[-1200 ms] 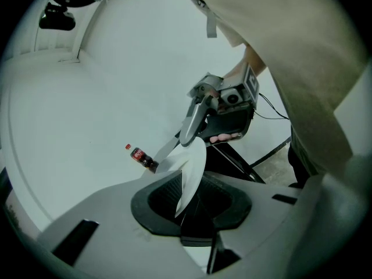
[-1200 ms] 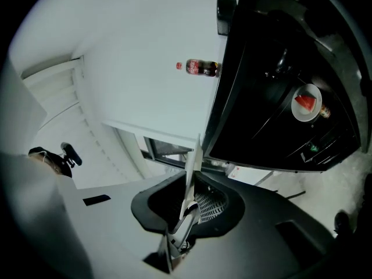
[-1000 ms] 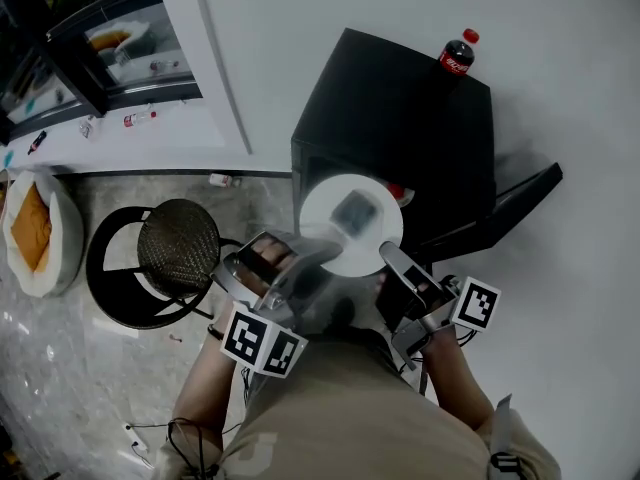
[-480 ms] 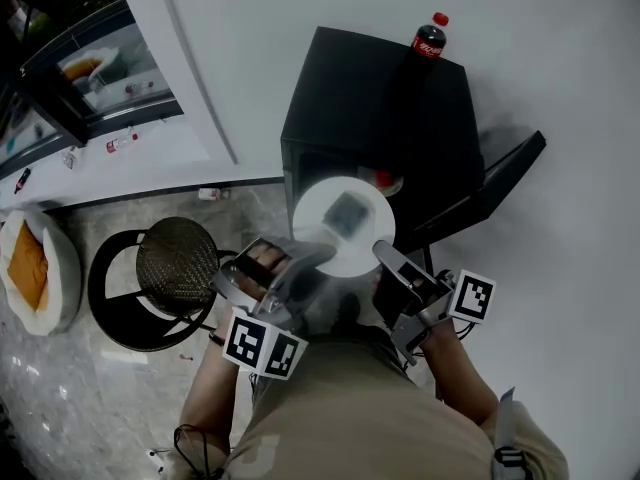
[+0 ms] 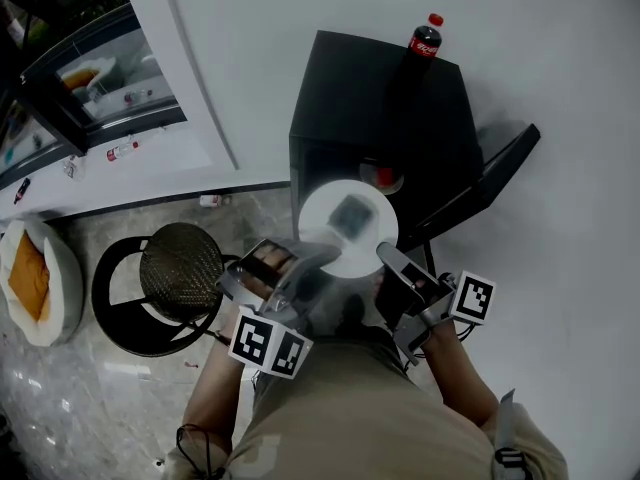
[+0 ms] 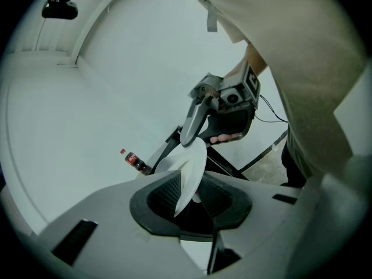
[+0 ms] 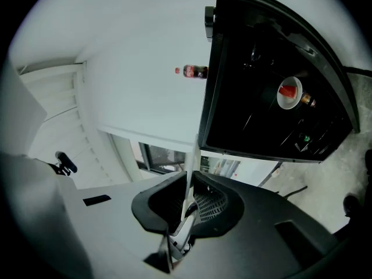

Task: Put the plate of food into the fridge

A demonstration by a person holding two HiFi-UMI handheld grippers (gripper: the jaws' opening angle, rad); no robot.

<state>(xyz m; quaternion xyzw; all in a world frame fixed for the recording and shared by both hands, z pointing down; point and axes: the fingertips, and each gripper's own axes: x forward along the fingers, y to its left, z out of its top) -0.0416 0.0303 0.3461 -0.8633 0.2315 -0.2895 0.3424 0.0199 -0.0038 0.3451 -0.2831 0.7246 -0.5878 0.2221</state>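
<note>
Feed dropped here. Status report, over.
Left tool, right tool shut on plate rim. Plate with food at open fridge, not in. Small dish inside.

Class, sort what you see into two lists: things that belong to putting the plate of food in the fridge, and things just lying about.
Belongs to the job: plate, food on it, open fridge, left claw and right claw, both gripping the plate's rim.

Lying about: cola bottle on the fridge, round stool, bowl inside the fridge.

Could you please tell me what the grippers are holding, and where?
The white plate, by its rim: left gripper on its left edge, right gripper on its right edge.
</note>
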